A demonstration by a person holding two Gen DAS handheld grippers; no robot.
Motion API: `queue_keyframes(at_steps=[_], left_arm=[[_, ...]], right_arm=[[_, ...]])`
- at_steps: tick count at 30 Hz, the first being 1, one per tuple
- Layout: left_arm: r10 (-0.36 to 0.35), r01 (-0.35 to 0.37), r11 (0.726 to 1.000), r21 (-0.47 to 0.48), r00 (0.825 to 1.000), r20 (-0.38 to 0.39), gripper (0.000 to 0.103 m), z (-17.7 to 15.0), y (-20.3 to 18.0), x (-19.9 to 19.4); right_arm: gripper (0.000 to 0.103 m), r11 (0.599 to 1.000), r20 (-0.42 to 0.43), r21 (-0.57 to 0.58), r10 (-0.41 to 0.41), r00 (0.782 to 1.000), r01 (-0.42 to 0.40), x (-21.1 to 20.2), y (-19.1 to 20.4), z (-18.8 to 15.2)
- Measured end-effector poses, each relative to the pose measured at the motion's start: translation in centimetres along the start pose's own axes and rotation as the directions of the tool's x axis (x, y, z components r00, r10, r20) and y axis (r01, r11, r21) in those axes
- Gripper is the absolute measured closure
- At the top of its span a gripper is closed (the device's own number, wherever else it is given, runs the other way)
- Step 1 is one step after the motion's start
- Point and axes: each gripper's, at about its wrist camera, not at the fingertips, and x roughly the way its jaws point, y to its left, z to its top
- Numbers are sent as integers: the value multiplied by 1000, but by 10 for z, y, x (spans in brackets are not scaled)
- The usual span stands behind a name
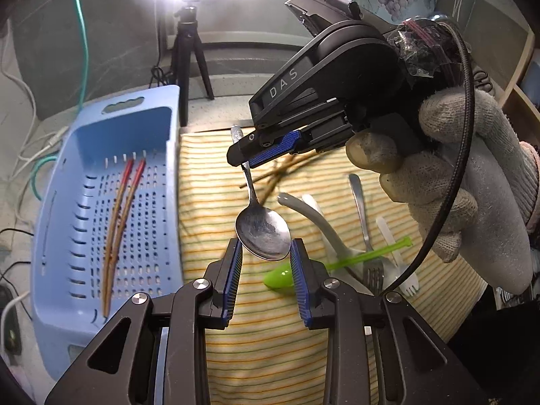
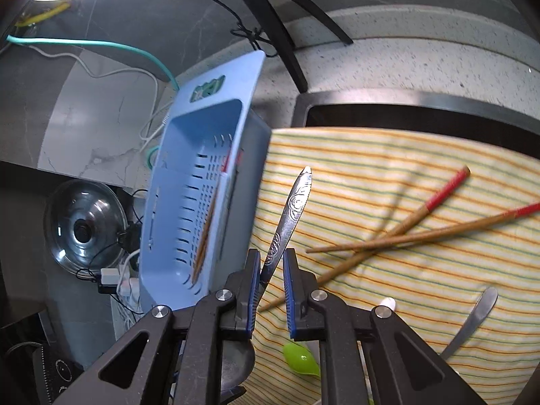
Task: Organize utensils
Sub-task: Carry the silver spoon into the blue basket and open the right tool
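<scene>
Right tool pinching the metal spoon's handle, bowl hanging between the left tool's parted fingers — not clearly touching, blue basket with chopsticks beside the striped cloth, green spoon, fork, loose chopsticks below.

Glossy metal spoon, matt perforated plastic basket, woven striped cloth, wooden chopsticks.

A speckled grey counter is covered by a striped cloth. A blue basket and a black tripod are stood directly on the counter beside the cloth.
</scene>
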Motion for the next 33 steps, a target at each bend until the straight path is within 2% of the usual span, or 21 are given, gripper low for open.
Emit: queue_keyframes(at_steps=[8, 17, 26, 33], left_arm=[[38, -37, 998, -56, 999, 17, 76, 0, 33, -8], [78, -78, 989, -124, 997, -6, 76, -11, 70, -10], [118, -120, 979, -167, 993, -20, 76, -17, 86, -12], [122, -119, 976, -184, 993, 5, 76, -17, 80, -24]], right_arm=[[92, 997, 2, -73, 9, 1000, -9, 13, 41, 13], [92, 989, -36, -144, 6, 999, -11, 47, 79, 19], [88, 984, -52, -179, -13, 999, 3, 53, 88, 17], [87, 980, -36, -198, -6, 999, -2, 24, 76, 9]])
